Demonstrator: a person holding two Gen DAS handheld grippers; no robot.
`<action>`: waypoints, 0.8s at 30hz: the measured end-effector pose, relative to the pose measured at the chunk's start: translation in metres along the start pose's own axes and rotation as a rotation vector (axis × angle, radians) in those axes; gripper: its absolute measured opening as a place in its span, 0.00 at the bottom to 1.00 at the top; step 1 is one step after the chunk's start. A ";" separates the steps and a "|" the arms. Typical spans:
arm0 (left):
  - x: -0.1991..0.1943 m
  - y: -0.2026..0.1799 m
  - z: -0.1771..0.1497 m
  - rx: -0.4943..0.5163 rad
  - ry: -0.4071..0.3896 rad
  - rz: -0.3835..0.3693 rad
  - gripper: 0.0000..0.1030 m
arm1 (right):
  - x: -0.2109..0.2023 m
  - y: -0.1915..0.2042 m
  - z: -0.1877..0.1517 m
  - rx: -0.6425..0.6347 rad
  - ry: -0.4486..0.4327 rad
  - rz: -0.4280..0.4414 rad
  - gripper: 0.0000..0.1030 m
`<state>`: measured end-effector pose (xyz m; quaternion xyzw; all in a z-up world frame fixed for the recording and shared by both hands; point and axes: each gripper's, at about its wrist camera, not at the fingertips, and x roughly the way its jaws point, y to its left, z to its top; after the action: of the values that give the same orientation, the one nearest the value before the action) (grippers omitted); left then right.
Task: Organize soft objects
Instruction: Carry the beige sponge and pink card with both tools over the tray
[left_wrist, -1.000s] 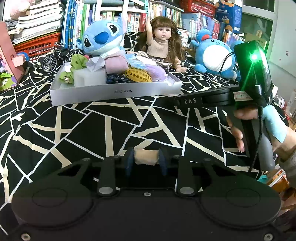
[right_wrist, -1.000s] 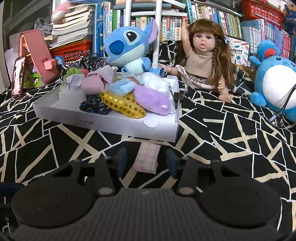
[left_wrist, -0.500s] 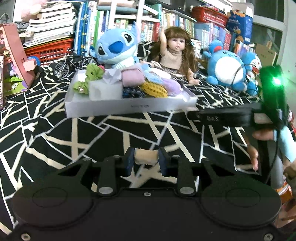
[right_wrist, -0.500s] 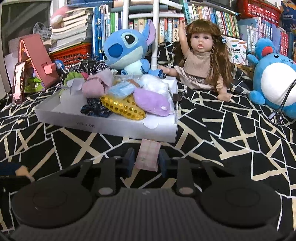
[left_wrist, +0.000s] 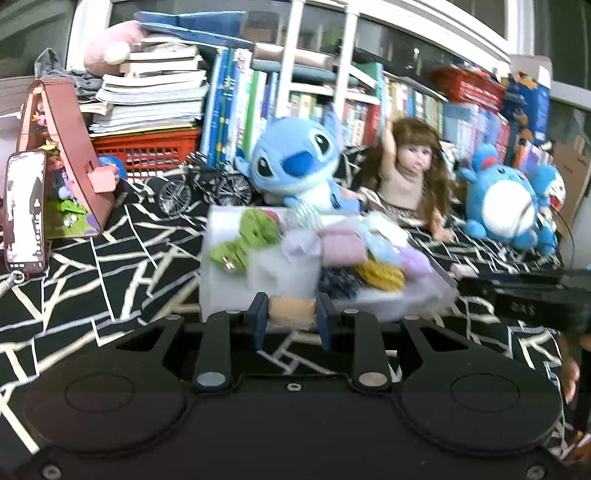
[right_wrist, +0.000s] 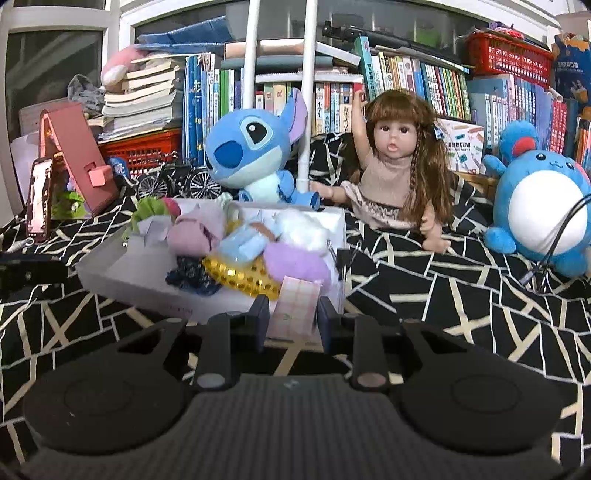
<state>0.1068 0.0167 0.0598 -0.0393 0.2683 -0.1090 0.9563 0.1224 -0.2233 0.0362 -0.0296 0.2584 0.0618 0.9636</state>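
My left gripper (left_wrist: 290, 315) is shut on a tan soft piece (left_wrist: 291, 309) and holds it just before the near wall of the white box (left_wrist: 225, 291). My right gripper (right_wrist: 291, 317) is shut on a pink checked cloth (right_wrist: 297, 308), raised at the box's front right corner (right_wrist: 332, 295). The box holds several soft things: a green scrunchie (left_wrist: 245, 236), a pink roll (right_wrist: 199, 232), a yellow sequin piece (right_wrist: 240, 275), a purple fluffy piece (right_wrist: 295, 260), a light blue cloth (right_wrist: 245, 243) and white fluff (right_wrist: 304, 229).
Behind the box sit a blue plush (right_wrist: 251, 147), a doll (right_wrist: 395, 162) and a round blue plush (right_wrist: 543, 206). A pink stand (right_wrist: 74, 155), a phone (right_wrist: 38, 199) and a model bicycle (left_wrist: 201, 188) are at the left. Bookshelves close the back.
Both grippers have lifted off the black-and-white cloth and moved forward to the box, each carrying its piece. The right gripper closed on the pink cloth a second ago.
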 end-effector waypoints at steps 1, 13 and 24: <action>0.004 0.003 0.005 -0.009 -0.003 0.005 0.26 | 0.002 0.000 0.003 -0.004 -0.001 -0.003 0.32; 0.060 0.023 0.032 -0.060 0.026 0.053 0.26 | 0.040 -0.008 0.020 0.077 0.059 -0.010 0.32; 0.088 0.021 0.030 -0.048 0.056 0.083 0.26 | 0.066 -0.004 0.019 0.123 0.115 -0.005 0.31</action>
<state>0.1998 0.0171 0.0381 -0.0480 0.2988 -0.0637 0.9510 0.1895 -0.2191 0.0197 0.0256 0.3165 0.0414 0.9473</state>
